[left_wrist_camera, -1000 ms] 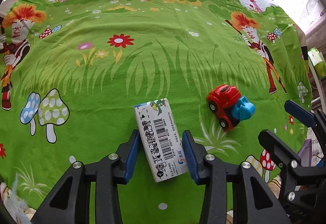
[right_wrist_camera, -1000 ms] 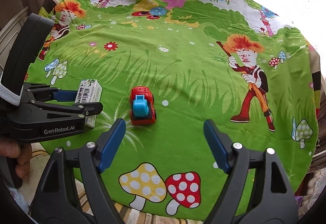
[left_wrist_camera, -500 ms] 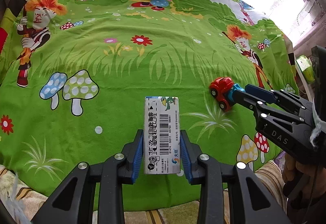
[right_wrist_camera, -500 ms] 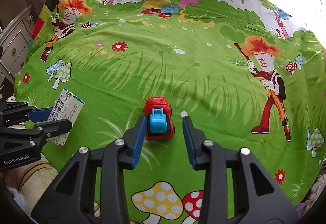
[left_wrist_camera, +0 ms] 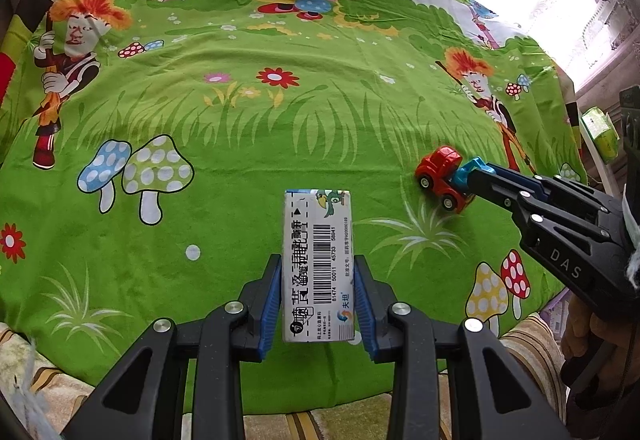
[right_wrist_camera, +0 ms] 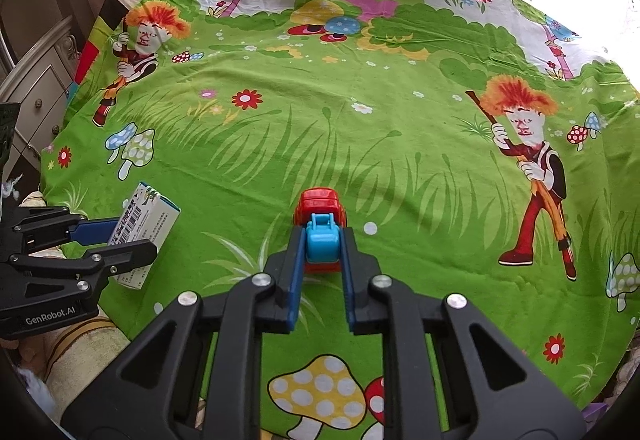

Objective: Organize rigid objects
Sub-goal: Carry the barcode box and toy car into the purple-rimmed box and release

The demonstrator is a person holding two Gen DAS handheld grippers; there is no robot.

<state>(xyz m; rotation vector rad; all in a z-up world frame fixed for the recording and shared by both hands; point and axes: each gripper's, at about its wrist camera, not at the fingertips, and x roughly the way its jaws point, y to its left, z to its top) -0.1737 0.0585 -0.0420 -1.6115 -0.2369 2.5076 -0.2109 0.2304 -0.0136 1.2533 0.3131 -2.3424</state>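
A white carton box with a barcode (left_wrist_camera: 318, 264) sits between the blue pads of my left gripper (left_wrist_camera: 318, 276), which is shut on it and holds it above the green cartoon cloth (left_wrist_camera: 280, 128). The box also shows in the right wrist view (right_wrist_camera: 142, 232), at the left. A red toy truck with a blue bed (right_wrist_camera: 320, 228) is clamped at its rear by my right gripper (right_wrist_camera: 322, 244), which is shut on it. In the left wrist view the truck (left_wrist_camera: 444, 176) is at the right, with the right gripper (left_wrist_camera: 480, 176) reaching in from the right edge.
The cloth-covered table ends close to me, with a striped cushion (left_wrist_camera: 320, 420) below its front edge. A carved white cabinet (right_wrist_camera: 36, 96) stands at the left. A green pack (left_wrist_camera: 600, 132) lies past the table's right edge. Bright windows are behind.
Both grippers have closed: the left on the box, the right on the toy truck. The left gripper has lifted the box and straightened it; the right gripper moved in onto the truck.
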